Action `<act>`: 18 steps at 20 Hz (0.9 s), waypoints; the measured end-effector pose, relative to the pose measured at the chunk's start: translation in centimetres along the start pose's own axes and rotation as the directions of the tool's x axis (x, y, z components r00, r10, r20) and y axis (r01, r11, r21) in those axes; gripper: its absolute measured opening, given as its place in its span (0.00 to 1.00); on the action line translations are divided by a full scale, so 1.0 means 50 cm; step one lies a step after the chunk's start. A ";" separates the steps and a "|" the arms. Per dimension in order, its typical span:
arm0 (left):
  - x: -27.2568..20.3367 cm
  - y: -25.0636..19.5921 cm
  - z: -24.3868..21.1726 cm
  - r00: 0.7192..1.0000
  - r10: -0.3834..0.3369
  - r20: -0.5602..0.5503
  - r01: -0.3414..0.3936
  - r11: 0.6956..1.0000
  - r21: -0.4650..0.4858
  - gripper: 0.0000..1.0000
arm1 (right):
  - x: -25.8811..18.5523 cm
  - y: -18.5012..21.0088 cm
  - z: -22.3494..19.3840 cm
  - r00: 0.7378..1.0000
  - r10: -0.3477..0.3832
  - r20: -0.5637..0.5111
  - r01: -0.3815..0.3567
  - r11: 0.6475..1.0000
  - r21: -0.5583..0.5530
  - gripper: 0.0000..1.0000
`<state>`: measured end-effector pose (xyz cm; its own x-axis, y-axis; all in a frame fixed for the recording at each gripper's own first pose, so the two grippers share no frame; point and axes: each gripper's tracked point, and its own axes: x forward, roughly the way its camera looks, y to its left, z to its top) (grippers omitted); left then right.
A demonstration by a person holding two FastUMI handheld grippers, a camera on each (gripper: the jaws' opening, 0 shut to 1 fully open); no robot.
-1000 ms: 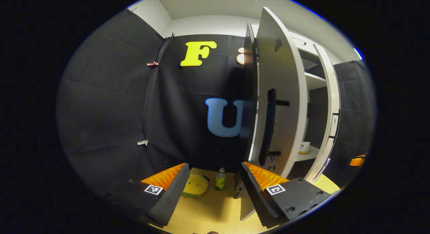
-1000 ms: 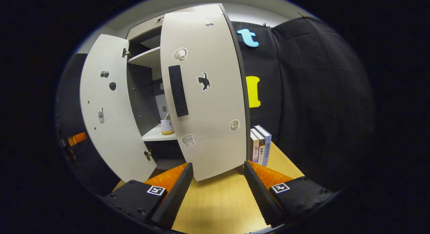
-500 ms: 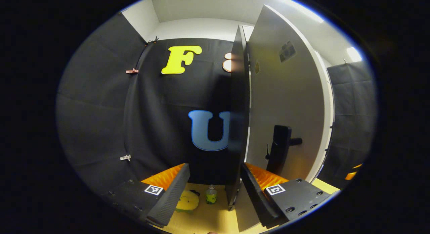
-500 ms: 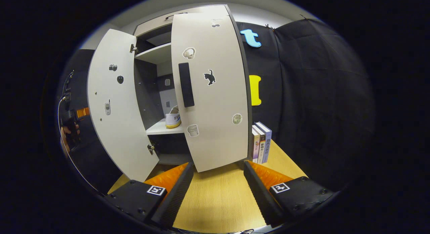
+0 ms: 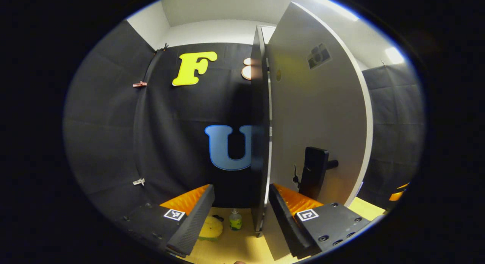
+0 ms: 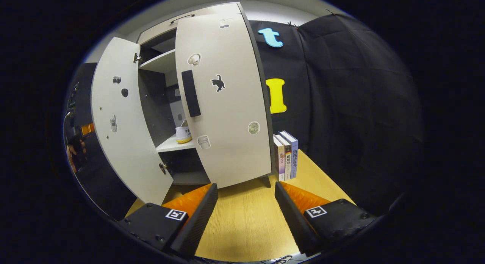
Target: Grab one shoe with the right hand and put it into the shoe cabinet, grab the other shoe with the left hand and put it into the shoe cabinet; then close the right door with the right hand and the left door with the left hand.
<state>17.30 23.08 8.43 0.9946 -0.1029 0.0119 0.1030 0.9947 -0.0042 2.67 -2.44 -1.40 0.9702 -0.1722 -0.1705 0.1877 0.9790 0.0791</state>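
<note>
One shoe [image 6: 183, 134] stands on a shelf inside the shoe cabinet [image 6: 166, 105], so the step in hand is, I think, closing the doors. The right gripper [image 6: 246, 214] is wide open and empty, above the bench [image 6: 246, 226], apart from the half-closed right door [image 6: 227, 116]. The left gripper [image 5: 238, 214], also open and empty, straddles the left door [image 5: 318, 116] edge. Next, each door needs a push until shut.

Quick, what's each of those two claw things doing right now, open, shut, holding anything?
Left gripper: open, holding nothing, its fingers either side of the left door edge.
Right gripper: open, empty.
</note>
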 end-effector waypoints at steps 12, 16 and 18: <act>0.028 -0.181 -0.004 0.999 -0.030 -0.037 0.029 0.999 -0.013 0.87 | 0.052 -0.094 0.020 1.000 0.030 -0.004 -0.030 0.999 0.021 0.98; 0.058 -0.270 0.005 0.997 -0.071 -0.032 0.070 0.997 -0.015 0.91 | 0.064 -0.133 0.023 1.000 0.031 -0.006 -0.030 0.999 0.028 0.98; 0.058 -0.315 0.012 0.997 -0.077 -0.004 0.077 0.996 -0.036 0.92 | 0.070 -0.140 0.026 0.999 0.038 -0.013 -0.038 0.999 0.035 0.98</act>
<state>18.56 7.11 9.15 0.9838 -0.1794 0.0077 0.1795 0.9830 -0.0391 4.94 -10.03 -1.25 0.9746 -0.1332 -0.1803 0.1562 0.9804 0.1201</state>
